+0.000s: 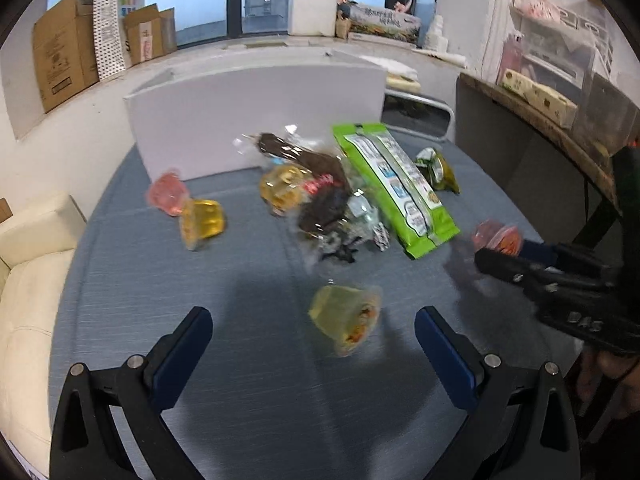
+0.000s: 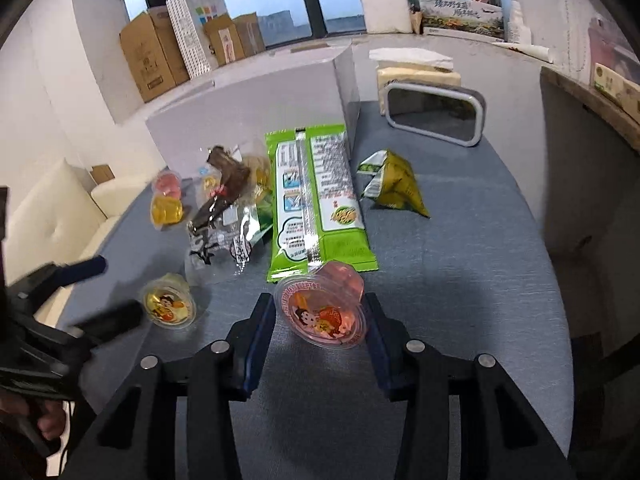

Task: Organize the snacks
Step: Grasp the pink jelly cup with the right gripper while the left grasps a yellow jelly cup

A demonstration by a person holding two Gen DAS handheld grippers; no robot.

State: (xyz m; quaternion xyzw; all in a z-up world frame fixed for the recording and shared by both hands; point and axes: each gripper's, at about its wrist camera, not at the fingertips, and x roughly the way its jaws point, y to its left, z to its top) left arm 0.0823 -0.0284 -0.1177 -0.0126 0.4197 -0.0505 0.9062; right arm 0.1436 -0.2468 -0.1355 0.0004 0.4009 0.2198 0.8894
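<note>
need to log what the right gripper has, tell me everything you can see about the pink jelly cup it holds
The pink jelly cup is a small clear plastic cup of pink jelly, sealed by a film lid printed with a cartoon figure and red rim text. It sits tipped on its side, lid facing the right wrist camera, clamped between the blue pads of the right gripper. Its base points toward the green snack packet; whether they touch is unclear. The left view shows it blurred.
</note>
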